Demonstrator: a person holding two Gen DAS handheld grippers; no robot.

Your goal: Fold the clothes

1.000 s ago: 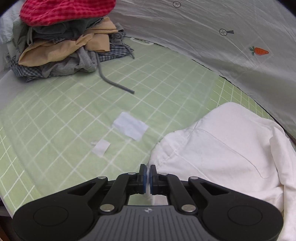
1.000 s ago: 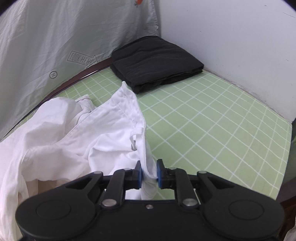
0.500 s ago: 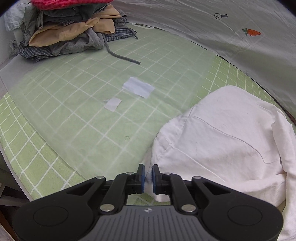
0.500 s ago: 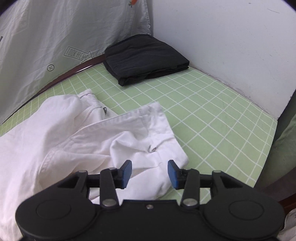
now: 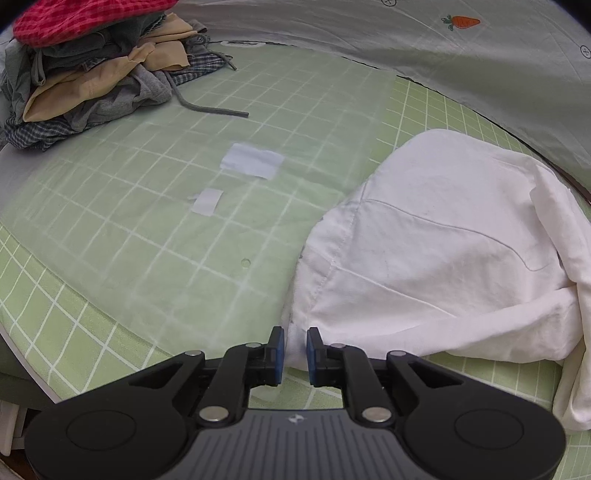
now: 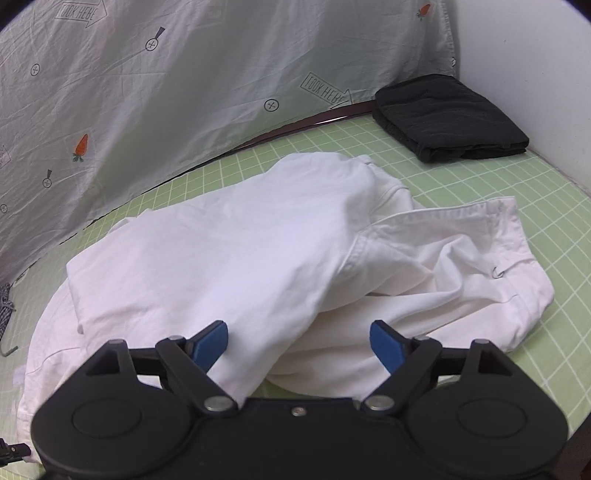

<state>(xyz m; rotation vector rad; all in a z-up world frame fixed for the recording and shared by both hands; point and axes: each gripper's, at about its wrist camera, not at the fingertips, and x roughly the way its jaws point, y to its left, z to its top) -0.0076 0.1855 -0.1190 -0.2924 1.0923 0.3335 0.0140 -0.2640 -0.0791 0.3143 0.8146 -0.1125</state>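
Nearest the camera, the left gripper was easing open, white fabric between its pads but no longer pinched as a second earlier. The right gripper had let go, its jaws spreading wide above the white trousers, which now lay dropped on the green checked mat. That fold looked finished. Beyond the trousers sat a folded black garment.

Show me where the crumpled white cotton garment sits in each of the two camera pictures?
Left wrist view: the crumpled white cotton garment fills the right half, one edge between the gripper's fingers.
Right wrist view: it spreads across the centre, just beyond the fingers.
Shared landmark: the grey hanging sheet with orange carrot prints.
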